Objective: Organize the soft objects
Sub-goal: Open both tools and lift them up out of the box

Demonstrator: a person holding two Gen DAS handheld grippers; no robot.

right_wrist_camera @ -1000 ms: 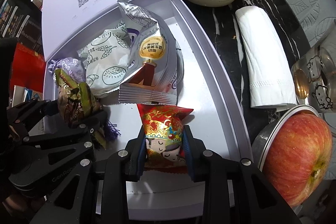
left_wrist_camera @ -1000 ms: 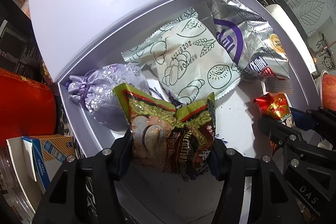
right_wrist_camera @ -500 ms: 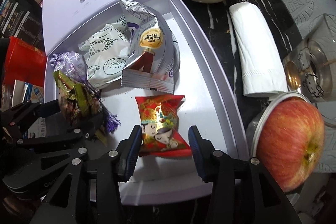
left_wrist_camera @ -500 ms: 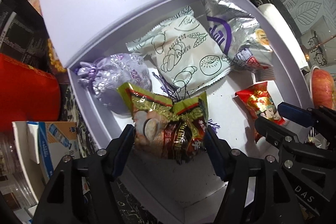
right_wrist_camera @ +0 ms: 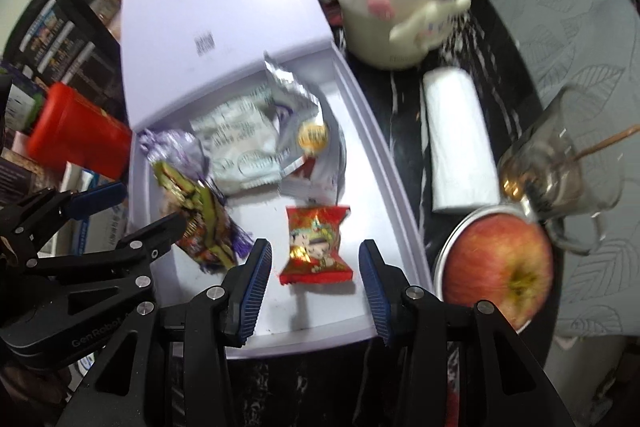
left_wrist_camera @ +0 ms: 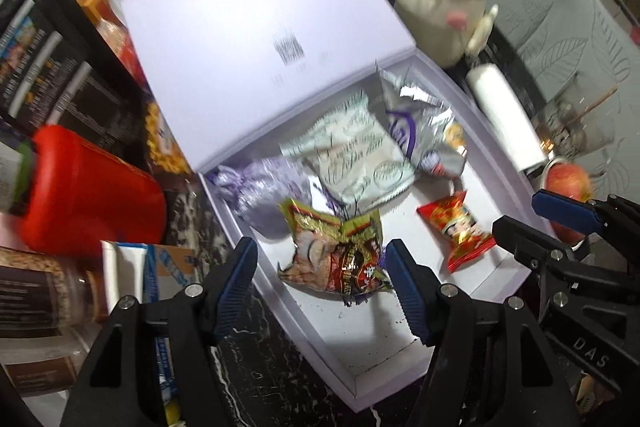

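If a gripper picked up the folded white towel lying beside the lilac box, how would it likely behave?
The folded white towel looks like soft cloth, so it would probably sag and unfold when lifted by one end. It seems light. Lying flat on the dark marbled tabletop, it would likely slide rather than roll.

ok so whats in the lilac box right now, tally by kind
snack packets: 4 (green-gold, red, white printed, silver-purple)
lilac drawstring pouch: 1
total: 5

Bright indoor light, motion blur throughout, dark fisheye corners.
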